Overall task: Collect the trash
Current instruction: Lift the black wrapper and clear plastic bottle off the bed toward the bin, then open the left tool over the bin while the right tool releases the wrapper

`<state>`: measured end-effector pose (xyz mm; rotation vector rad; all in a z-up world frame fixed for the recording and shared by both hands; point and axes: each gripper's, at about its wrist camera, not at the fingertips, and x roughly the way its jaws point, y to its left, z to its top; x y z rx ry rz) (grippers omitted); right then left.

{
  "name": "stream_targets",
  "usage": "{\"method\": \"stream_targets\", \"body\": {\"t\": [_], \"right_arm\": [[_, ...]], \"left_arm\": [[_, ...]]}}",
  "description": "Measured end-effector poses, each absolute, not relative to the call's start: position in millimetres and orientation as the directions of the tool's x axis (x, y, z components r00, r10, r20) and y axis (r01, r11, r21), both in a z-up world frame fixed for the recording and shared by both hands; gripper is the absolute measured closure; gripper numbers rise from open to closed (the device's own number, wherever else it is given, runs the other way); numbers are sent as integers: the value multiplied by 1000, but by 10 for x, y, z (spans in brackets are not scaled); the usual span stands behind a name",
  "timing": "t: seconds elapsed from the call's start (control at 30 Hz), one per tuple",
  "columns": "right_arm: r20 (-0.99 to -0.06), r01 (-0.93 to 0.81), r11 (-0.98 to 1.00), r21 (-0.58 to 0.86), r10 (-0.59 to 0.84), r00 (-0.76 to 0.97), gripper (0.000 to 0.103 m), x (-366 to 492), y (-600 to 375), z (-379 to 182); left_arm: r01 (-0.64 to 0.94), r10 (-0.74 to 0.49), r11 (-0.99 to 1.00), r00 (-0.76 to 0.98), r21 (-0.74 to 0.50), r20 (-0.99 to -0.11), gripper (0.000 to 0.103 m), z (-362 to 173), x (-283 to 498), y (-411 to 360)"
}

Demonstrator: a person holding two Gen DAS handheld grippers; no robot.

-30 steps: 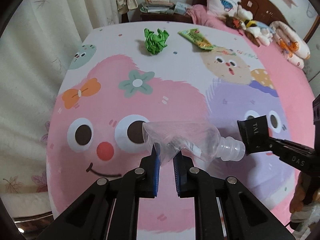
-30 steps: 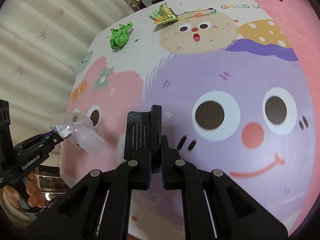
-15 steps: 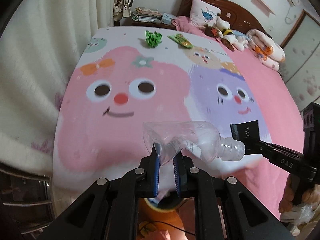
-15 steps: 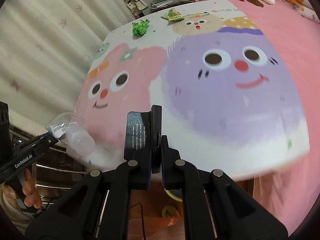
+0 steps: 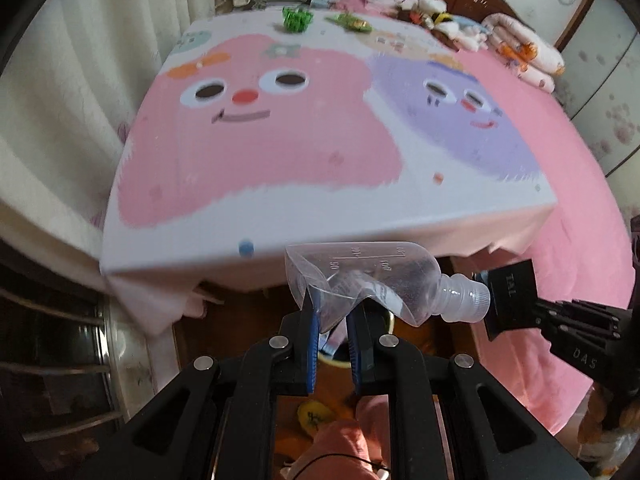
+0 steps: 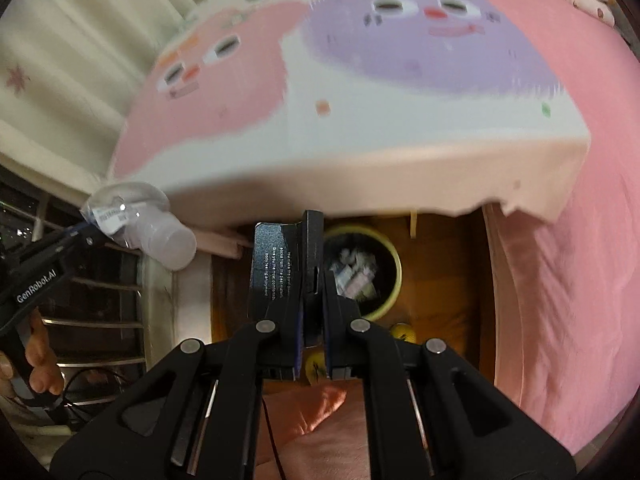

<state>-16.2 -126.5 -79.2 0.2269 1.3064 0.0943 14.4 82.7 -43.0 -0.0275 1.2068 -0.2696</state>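
The left gripper (image 5: 333, 322) pinches the crushed clear bottle (image 5: 374, 284) beyond the bed's edge; the right gripper (image 6: 310, 280) clamps a black box (image 6: 280, 268) above the bin (image 6: 390, 258); I'd centre each over it before letting go.

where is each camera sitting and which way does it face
Left wrist: on the left gripper, facing the bed's foot; it holds a clear bottle; the right gripper shows at right.
Right wrist: on the right gripper, tilted down at a bin by the bed; it holds a black box; a hand shows at left.
Shared: the bottle, box, blanket and green paper ball.
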Motion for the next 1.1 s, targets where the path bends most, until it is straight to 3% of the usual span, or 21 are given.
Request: {"method": "stream_targets", "body": {"t": [0.2,0.6,0.83,1.1], "right_arm": [[-968,88,976,201,184,171,98,-312,-1298,-1492],[-989,136,980,146,144,24,98,-245,-1543,-3481],[-989,135,980,150,149,14,98,-70,-1653,-4113],[-984,122,976,181,180,17,98,101,-1626,-4331]], "left_arm": [[164,-164,979,272,-122,-948,91,-1118,-21,638],[193,-64,981,191,-26,-980,90,-3018,34,61],[227,-36,974,143,-2,-989,87,-3825,203,-222],[247,-14,969,153,24,-988,48,-4071,293,-287]]}}
